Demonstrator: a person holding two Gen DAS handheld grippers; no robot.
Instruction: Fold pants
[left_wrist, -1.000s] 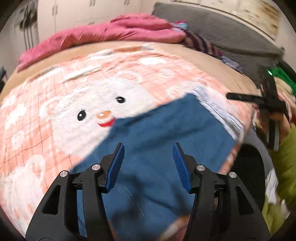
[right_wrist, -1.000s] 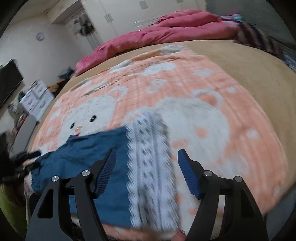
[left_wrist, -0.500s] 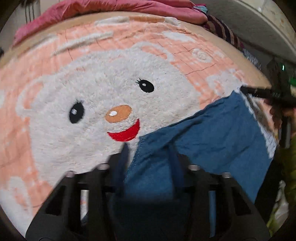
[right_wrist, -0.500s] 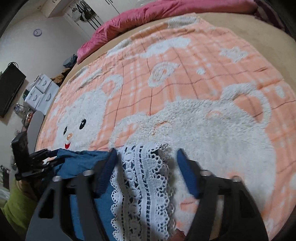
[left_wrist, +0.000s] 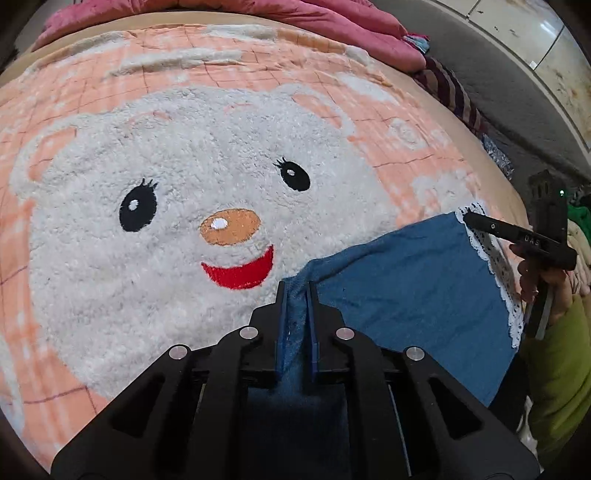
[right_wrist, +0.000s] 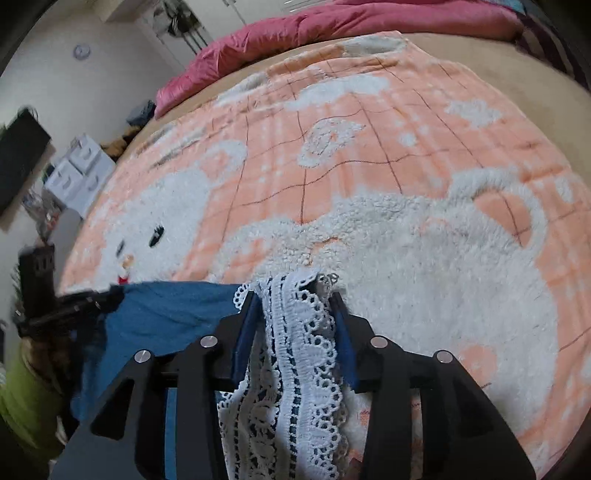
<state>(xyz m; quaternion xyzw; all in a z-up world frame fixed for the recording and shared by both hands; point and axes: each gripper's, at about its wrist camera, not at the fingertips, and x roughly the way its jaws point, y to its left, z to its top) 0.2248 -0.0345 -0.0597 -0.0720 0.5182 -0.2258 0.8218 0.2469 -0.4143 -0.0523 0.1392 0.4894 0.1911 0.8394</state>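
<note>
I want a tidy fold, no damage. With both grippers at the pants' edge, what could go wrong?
The right gripper has only the white lace trim between its fingers, and its jaws are opening; the lace could slip free or snag. The left gripper, jaws closing, pinches just a narrow ridge of the blue pants, so a pull may bunch them on the fluffy blanket.

Both fisheye cameras sit low and close over the bed, tilted down along their own fingers. Each faces across the bear-print blanket (left_wrist: 184, 147) toward the far pink duvet (right_wrist: 332, 26); both share the blue pants (left_wrist: 406, 288).
</note>
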